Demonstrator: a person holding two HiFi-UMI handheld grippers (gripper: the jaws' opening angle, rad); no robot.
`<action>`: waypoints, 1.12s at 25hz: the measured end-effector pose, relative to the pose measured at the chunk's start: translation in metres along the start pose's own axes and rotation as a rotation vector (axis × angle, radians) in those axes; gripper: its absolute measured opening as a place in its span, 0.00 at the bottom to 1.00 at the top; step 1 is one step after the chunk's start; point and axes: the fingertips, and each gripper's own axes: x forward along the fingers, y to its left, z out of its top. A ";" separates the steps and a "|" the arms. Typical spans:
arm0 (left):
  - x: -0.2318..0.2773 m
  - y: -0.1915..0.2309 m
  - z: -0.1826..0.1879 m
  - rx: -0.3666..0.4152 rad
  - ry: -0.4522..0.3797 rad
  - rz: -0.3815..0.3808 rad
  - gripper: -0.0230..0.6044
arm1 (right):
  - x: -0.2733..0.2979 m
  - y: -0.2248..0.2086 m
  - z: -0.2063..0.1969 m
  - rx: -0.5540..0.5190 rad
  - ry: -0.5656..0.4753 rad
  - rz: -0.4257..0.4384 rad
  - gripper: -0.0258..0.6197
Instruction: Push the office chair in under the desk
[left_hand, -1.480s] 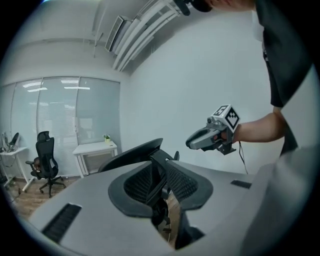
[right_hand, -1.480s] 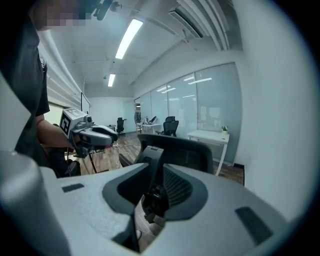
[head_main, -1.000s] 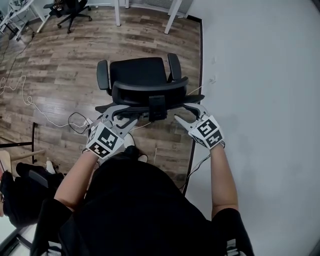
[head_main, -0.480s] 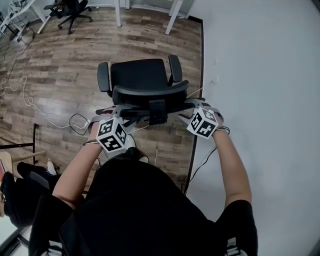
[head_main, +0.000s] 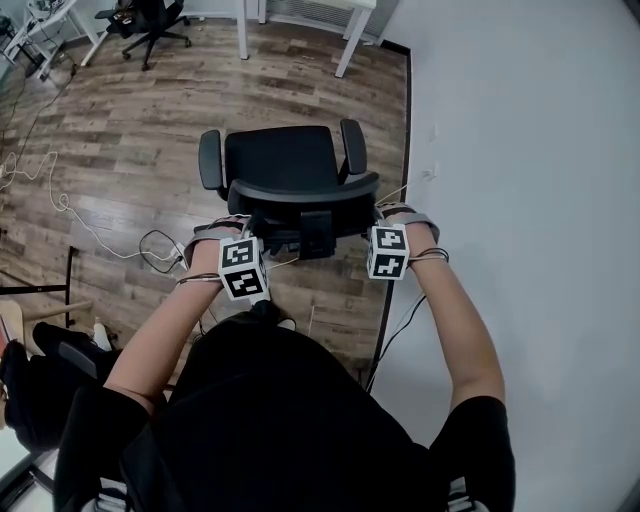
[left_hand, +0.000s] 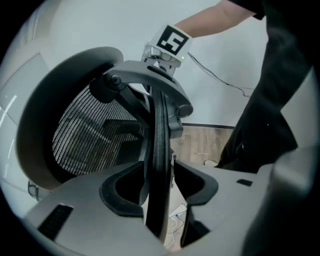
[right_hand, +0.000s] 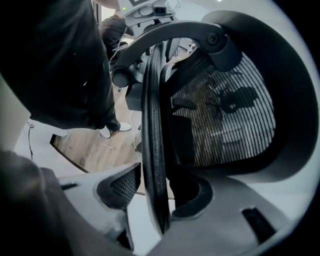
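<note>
The black office chair (head_main: 285, 158) stands on the wood floor, its seat facing away from me, and its curved backrest (head_main: 300, 192) is nearest to me. My left gripper (head_main: 240, 234) points steeply down over the backrest's left end and my right gripper (head_main: 386, 218) over its right end. In the left gripper view the backrest rim (left_hand: 159, 130) runs up between the jaws of the left gripper (left_hand: 160, 182), with a gap on its right. In the right gripper view the rim (right_hand: 151, 125) passes between the jaws of the right gripper (right_hand: 157, 192), with a gap on its left. Both are open.
White desk legs (head_main: 350, 40) stand on the floor beyond the chair. A white wall (head_main: 520, 180) with a socket runs along the right. A second office chair (head_main: 150, 20) is far left, cables (head_main: 60, 200) lie on the floor, and a black bag (head_main: 40, 370) sits beside me.
Both grippers have dropped and rolled from pointing forward behind the backrest to pointing down over its top rim. Their marker cubes now face up.
</note>
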 end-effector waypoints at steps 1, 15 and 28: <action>0.003 0.000 -0.001 0.009 0.012 -0.002 0.33 | 0.002 0.002 0.000 -0.020 0.007 0.009 0.30; 0.023 0.006 -0.014 0.079 0.037 0.000 0.17 | 0.010 -0.004 0.005 -0.018 -0.033 0.053 0.20; 0.032 0.056 -0.039 0.139 0.043 -0.017 0.16 | 0.022 -0.039 0.024 0.056 -0.041 0.067 0.19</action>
